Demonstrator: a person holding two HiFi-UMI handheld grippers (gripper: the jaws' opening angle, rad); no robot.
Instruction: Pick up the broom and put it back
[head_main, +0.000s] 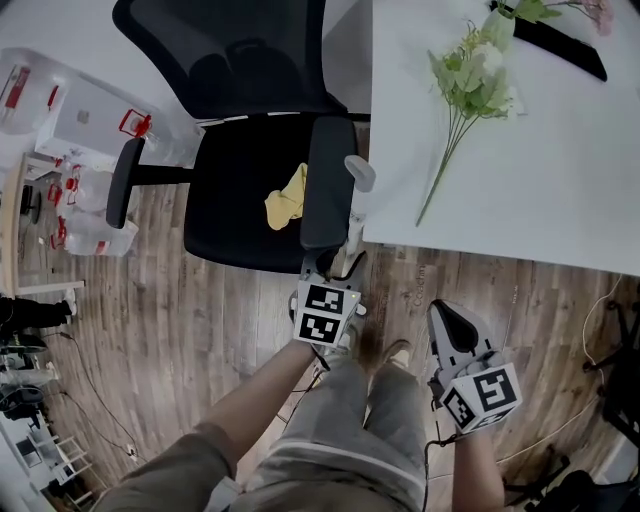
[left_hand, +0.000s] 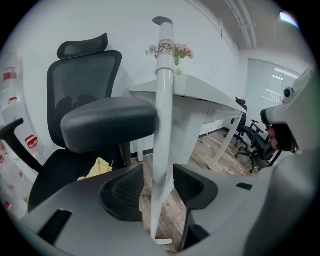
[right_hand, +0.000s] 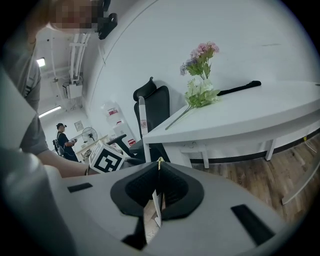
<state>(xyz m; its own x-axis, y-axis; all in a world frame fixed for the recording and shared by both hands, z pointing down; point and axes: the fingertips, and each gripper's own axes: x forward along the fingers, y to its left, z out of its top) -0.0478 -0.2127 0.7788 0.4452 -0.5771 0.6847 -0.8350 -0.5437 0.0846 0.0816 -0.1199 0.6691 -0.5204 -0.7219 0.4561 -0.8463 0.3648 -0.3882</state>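
Item: broom (left_hand: 163, 115), upright, long axis vertical, just beside the chair armrest (left_hand: 107, 127).
Left gripper (left_hand: 159, 186): nearer the armrest, jaws apart astride the broom, not pressing.
Right gripper (right_hand: 157, 192): jaws together, farther from the armrest.

The lower end of the broom handle (left_hand: 162, 130) is covered by the body of the left tongs (left_hand: 159, 187), so its end cannot be told. The print on its label is too small to be read. A thin pale sliver (right_hand: 155, 209) seen inside the right tongs (right_hand: 156, 192) cannot be identified. The chair (head_main: 250, 190) back is cut off by the head view's upper edge.
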